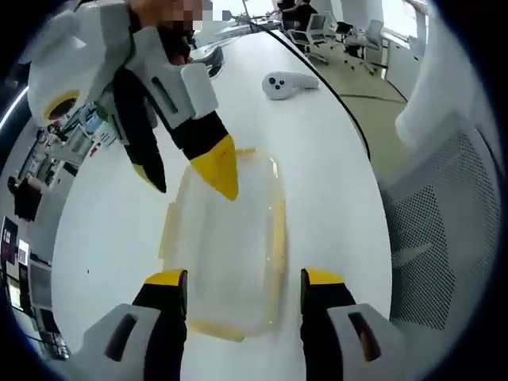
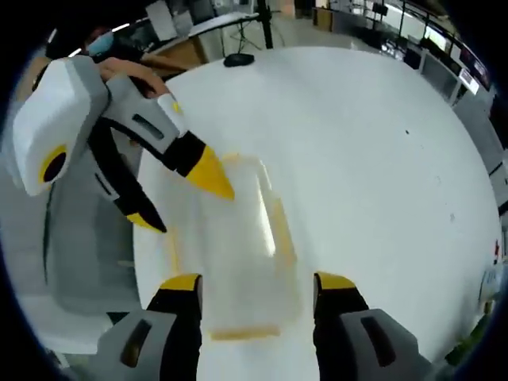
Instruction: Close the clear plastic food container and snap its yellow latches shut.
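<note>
The white worktop is being shown across most of both views, running from the lower edge up to the top of the frame. At the right of the left gripper view a mesh-backed chair is being seen, and office chairs are standing in the upper right background.

The clear plastic food container is lying on the worktop in the lower centre of the left gripper view, and in the lower centre of the right gripper view as well. Its yellow latches are being seen along its long sides and at the near end; whether they are snapped down cannot be told.

The left gripper is being held at the bottom of its own view with its jaws spread, one on each side of the container's near end; contact cannot be confirmed. It is also appearing in the upper left of the right gripper view, a hand on its body.

The right gripper is being held likewise, jaws spread and straddling the container's opposite end, and is coming in from the upper left of the left gripper view, one yellow tip over the lid.

A white handheld controller is lying at the upper centre. No legible writing is being shown.
</note>
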The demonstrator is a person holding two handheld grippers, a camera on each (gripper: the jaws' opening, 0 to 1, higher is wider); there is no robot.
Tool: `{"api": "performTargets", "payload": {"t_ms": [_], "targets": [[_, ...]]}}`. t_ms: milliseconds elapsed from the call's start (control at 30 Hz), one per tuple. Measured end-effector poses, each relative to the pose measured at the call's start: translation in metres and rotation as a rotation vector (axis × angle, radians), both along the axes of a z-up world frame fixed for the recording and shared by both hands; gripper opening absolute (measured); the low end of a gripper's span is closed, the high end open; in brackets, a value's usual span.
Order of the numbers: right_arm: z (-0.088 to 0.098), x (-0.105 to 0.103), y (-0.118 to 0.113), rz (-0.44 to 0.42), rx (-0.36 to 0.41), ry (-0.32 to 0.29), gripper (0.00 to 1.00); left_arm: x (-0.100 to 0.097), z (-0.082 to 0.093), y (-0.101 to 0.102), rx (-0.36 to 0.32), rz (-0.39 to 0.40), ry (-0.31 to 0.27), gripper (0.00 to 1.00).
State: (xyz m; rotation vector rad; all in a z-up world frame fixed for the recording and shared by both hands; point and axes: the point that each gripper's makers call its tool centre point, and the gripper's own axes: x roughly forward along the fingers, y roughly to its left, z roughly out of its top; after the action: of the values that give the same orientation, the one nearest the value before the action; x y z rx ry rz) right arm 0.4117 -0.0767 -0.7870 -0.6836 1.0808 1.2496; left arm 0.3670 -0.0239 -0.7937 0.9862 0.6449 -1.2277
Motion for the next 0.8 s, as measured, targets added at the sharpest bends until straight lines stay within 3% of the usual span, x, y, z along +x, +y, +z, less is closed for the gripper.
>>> {"api": "performTargets", "payload": {"t_ms": [800], "targets": [[-0.002, -0.025, -0.010, 0.052, -0.045, -0.069, 0.67, 0.019, 0.000, 0.024, -0.006, 0.033, 0.076, 0.71]]}}
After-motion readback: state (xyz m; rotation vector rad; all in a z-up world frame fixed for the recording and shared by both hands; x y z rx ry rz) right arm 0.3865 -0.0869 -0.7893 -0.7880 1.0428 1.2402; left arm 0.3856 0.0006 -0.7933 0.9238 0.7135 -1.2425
